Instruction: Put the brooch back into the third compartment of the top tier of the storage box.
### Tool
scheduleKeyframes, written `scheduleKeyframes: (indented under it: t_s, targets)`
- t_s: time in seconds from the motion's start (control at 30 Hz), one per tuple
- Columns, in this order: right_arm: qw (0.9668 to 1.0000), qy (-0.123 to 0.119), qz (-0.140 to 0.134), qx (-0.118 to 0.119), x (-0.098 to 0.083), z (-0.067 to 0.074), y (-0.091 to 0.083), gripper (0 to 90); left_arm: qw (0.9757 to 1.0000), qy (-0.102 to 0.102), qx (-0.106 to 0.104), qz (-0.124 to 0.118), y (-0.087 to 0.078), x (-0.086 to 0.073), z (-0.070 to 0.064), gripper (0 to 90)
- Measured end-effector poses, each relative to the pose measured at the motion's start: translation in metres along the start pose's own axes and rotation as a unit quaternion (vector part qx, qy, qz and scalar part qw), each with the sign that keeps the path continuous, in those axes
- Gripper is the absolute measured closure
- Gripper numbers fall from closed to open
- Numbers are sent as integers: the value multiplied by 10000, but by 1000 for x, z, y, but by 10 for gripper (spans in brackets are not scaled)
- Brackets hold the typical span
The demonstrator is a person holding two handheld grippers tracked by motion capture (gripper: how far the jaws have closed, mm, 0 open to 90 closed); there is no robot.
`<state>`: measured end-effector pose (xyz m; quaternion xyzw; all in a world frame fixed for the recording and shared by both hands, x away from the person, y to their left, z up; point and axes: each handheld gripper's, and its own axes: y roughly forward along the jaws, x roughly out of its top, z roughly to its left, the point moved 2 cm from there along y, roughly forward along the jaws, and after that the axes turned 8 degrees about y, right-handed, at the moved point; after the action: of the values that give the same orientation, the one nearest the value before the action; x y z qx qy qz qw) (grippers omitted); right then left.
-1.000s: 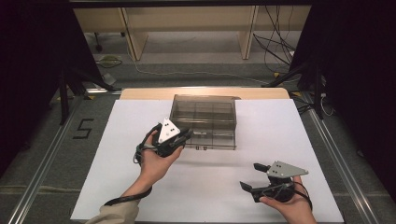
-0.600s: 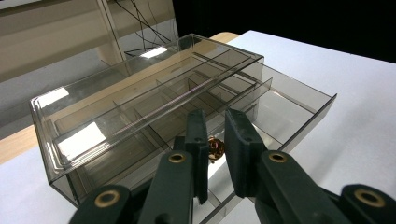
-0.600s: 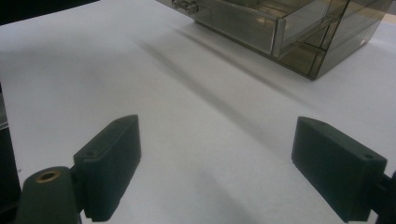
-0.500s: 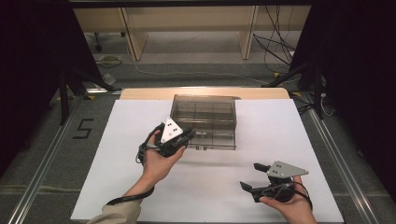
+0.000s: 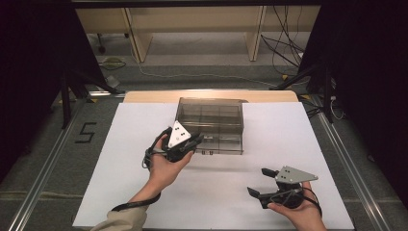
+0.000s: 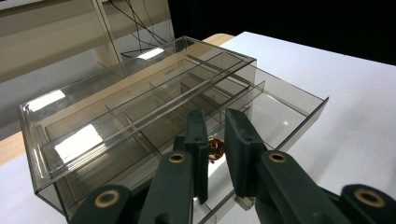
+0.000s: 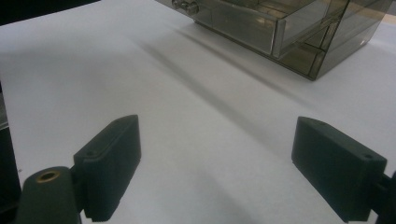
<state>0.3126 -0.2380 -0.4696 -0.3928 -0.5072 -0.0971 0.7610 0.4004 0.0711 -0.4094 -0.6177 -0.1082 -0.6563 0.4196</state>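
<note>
A smoky clear drawer box (image 5: 211,118) stands at the middle of the white table (image 5: 288,144). Its lower drawer (image 6: 292,114) is pulled out toward me. My left gripper (image 5: 198,140) hovers over the drawer's left front corner. In the left gripper view its jaws (image 6: 215,122) stand close together, and a small brown-gold object (image 6: 215,148) fills the narrow gap between them. My right gripper (image 5: 260,181) rests low at the front right, well apart from the box. Its jaws (image 7: 215,158) stand wide open over bare white table. The box (image 7: 289,32) lies ahead of them.
The box has several divided compartments (image 6: 140,107) under a clear top. Beyond the table's far wooden edge (image 5: 211,96) is floor with cables (image 5: 284,43) and furniture legs. Metal rails (image 5: 43,168) run along both table sides. White surface lies open left and right of the box.
</note>
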Motion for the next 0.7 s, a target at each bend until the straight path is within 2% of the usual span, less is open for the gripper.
scheduleKeyframes:
  t_s: [0.7]
  targets:
    - [10000,-4,1,0,0,0,0,163,10000,31,-91,-14,4,4,-6,797]
